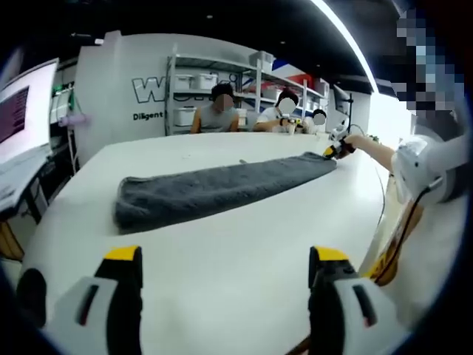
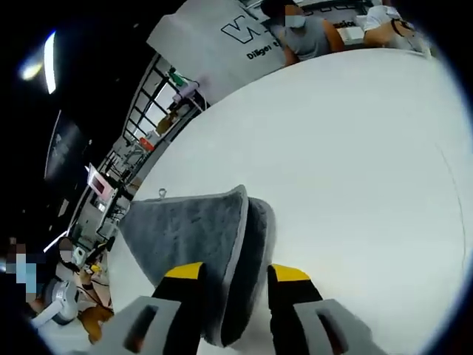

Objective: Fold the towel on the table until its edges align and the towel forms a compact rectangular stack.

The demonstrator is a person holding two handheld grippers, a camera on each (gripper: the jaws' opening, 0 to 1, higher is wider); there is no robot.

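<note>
A grey towel (image 1: 222, 188) lies folded into a long narrow strip across the white table (image 1: 244, 244). My left gripper (image 1: 225, 255) is open wide and empty, hovering over bare table short of the towel's near side. At the strip's far right end my right gripper (image 1: 338, 150) sits on the towel's corner. In the right gripper view the towel's (image 2: 192, 222) layered end runs down between the narrow jaws of my right gripper (image 2: 236, 275), which is shut on it. A small hanging loop (image 2: 161, 194) shows at one corner.
Several people (image 1: 219, 111) sit at the table's far side, before shelves with white bins (image 1: 199, 80). A monitor (image 1: 22, 118) stands off the left edge. The person's sleeve (image 1: 429, 170) is at the right. Wide bare table (image 2: 355, 163) lies beyond the towel.
</note>
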